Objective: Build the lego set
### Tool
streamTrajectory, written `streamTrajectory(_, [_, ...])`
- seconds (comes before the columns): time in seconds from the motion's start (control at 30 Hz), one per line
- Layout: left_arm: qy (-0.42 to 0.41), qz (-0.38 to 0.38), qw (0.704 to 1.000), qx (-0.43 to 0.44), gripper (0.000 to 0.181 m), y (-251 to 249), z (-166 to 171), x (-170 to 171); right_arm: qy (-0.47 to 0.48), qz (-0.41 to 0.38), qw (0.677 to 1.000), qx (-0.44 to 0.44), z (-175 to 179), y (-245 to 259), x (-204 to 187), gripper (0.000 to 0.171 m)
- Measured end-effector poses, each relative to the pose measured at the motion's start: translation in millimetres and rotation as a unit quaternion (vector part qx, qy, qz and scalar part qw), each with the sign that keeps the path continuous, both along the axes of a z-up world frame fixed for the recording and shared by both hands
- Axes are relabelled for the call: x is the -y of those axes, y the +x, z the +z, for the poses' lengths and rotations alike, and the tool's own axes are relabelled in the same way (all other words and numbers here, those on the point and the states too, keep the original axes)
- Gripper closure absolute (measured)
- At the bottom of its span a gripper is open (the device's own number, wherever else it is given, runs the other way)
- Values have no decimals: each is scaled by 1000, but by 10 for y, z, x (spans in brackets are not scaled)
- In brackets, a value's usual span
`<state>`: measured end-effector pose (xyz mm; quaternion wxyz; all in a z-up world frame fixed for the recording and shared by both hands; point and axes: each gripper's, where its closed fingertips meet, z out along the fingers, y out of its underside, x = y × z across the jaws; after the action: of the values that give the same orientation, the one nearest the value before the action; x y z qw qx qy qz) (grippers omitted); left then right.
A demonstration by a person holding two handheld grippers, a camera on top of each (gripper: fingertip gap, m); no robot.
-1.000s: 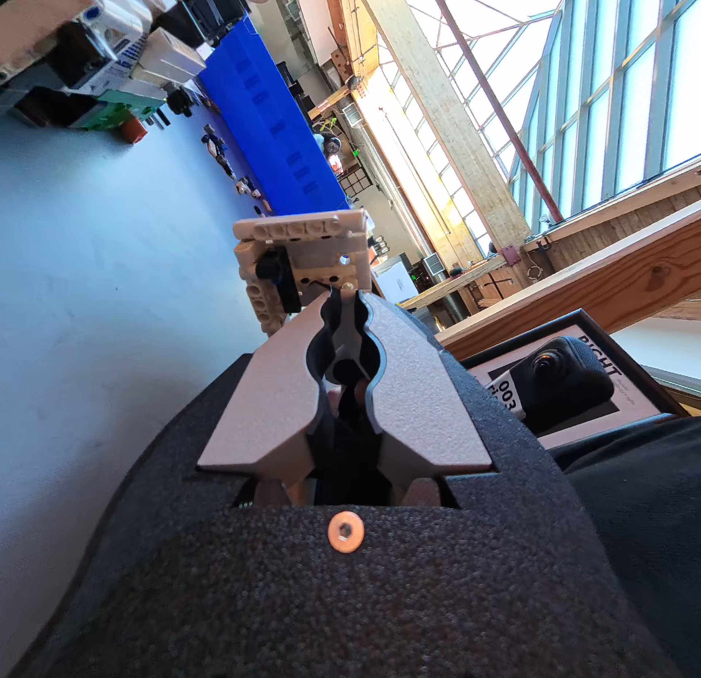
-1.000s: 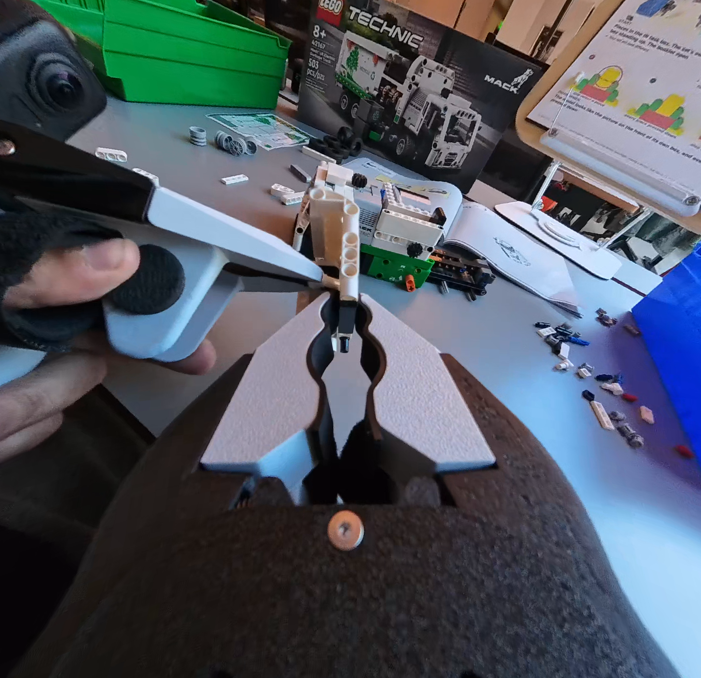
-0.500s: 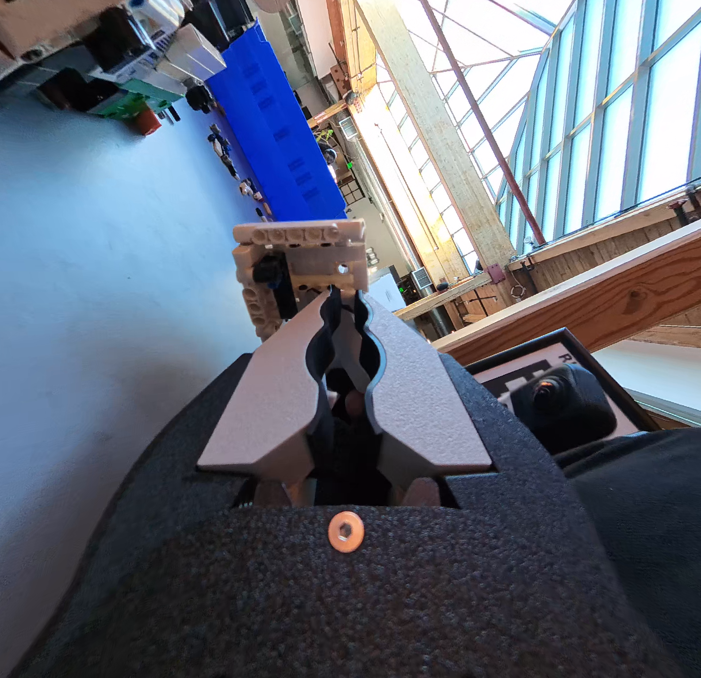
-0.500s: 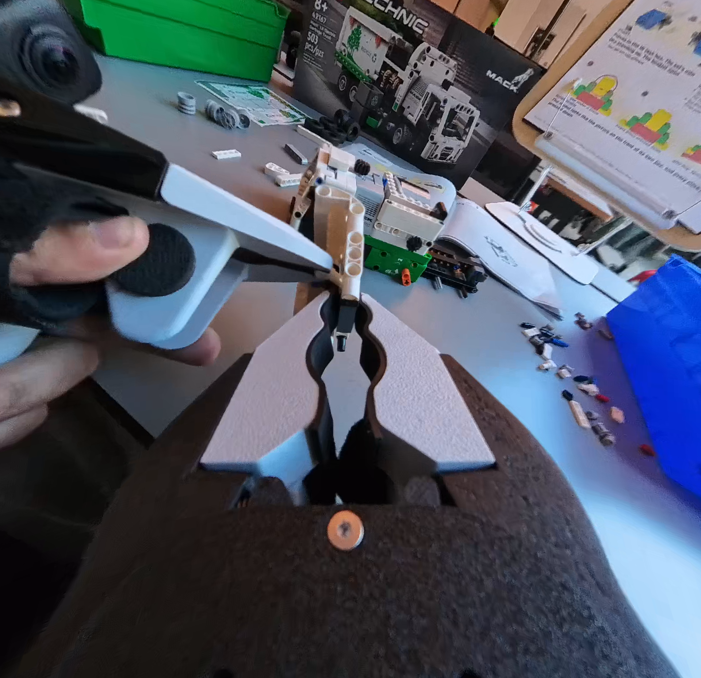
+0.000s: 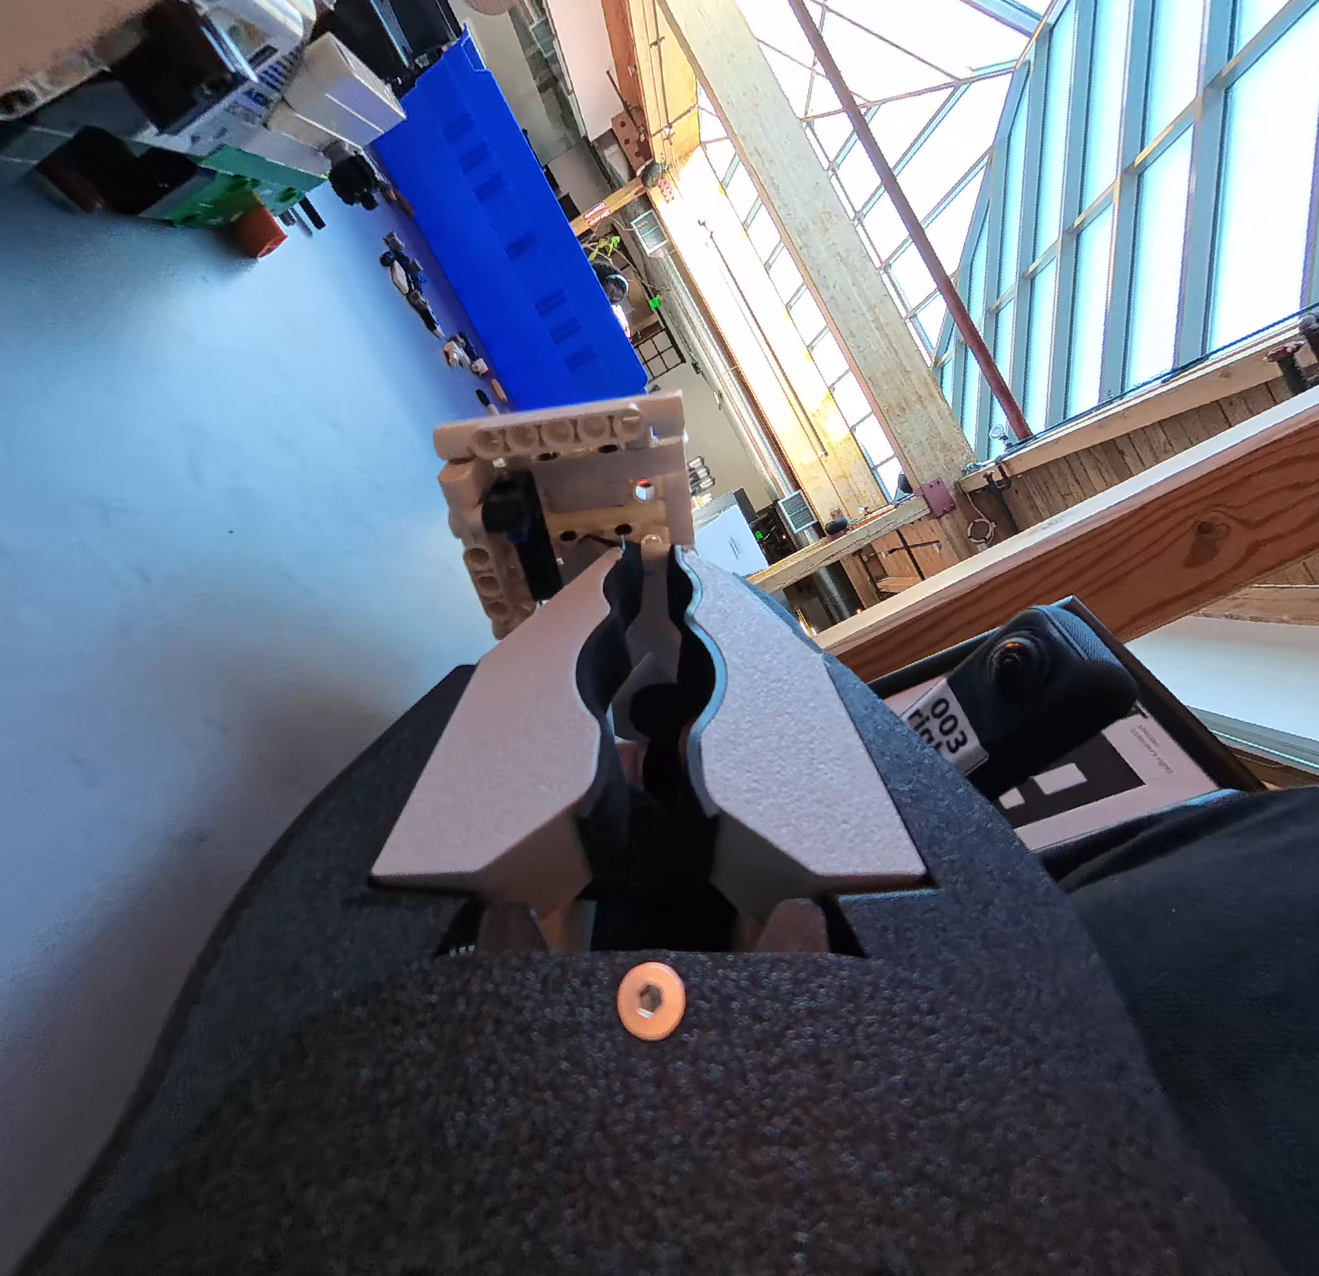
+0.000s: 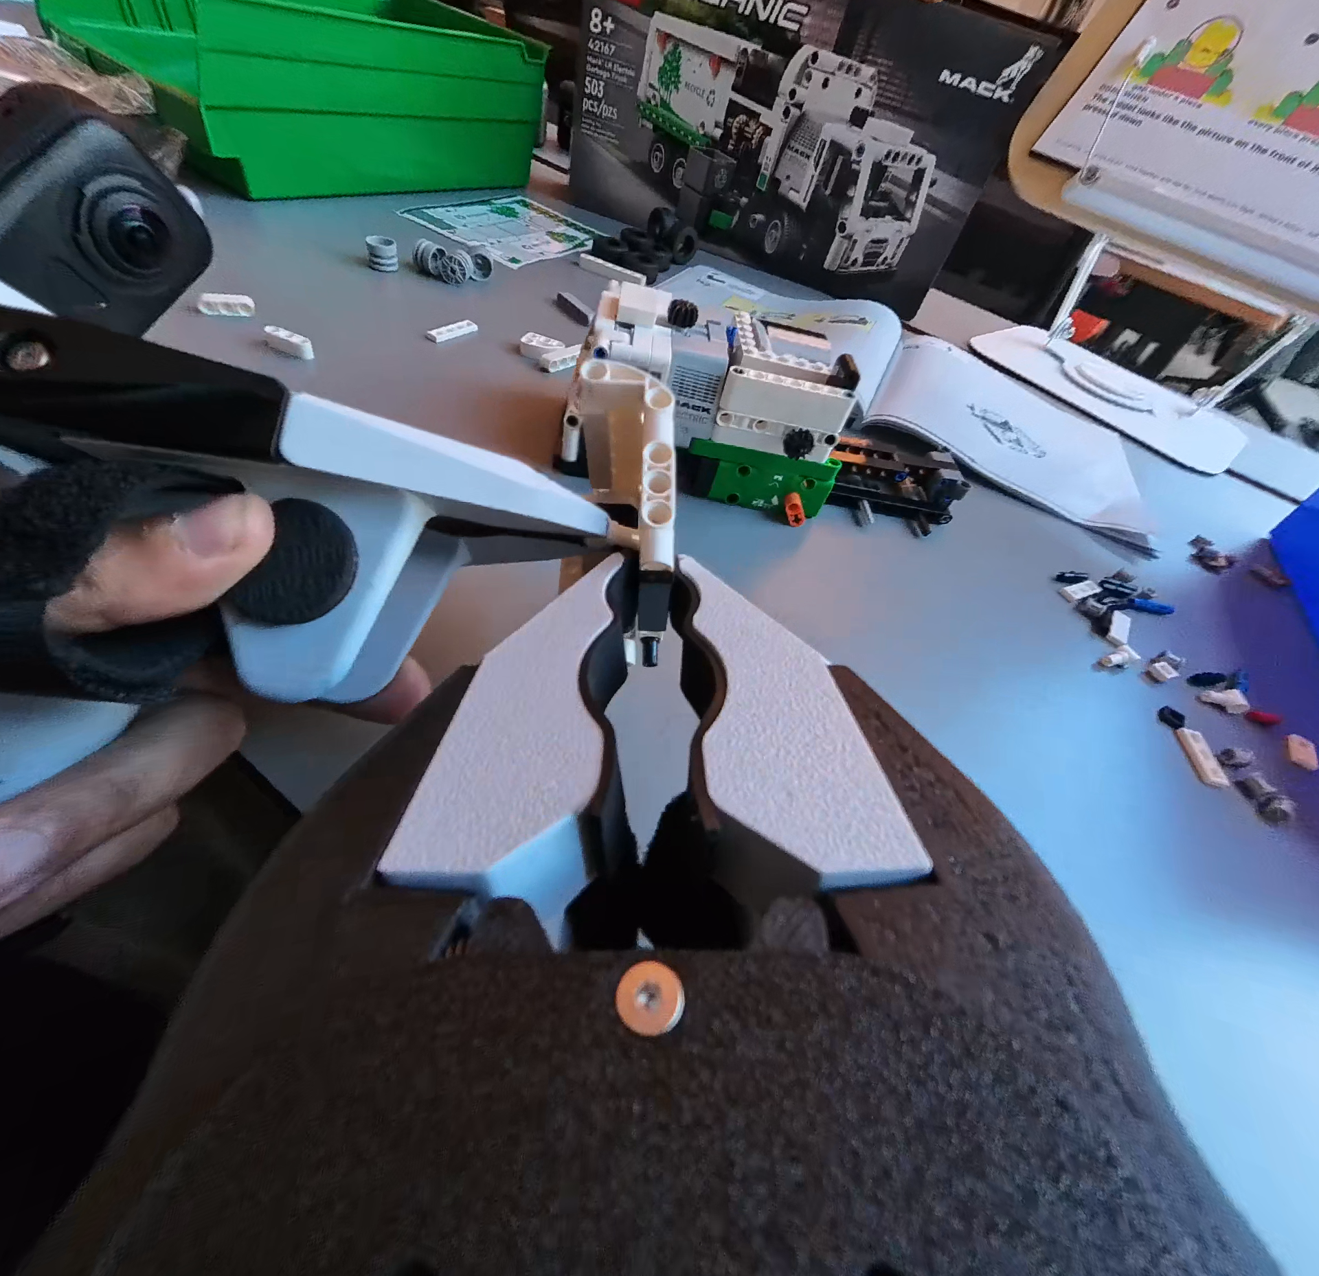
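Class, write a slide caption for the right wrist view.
Both grippers pinch a white sub-assembly above the table.

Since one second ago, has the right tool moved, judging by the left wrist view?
Yes. The right tool, gripping the white sub-assembly, moved: its camera shifted up-left, nearer the wooden beam.

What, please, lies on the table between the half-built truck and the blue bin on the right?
In the right wrist view, a scatter of small loose pieces lies on the grey table between the half-built truck and the blue bin.
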<state>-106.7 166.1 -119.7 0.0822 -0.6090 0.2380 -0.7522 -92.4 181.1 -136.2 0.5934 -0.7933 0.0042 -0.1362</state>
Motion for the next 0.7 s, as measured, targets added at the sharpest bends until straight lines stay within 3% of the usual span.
streamTrajectory(0.43, [1, -3, 1000, -7, 175, 11, -22, 7, -22, 17, 999, -45, -42, -43, 56, 161])
streamTrajectory(0.7, [1, -21, 998, -61, 175, 35, -208, 55, -102, 24, 988, -109, -261, -18, 114, 164])
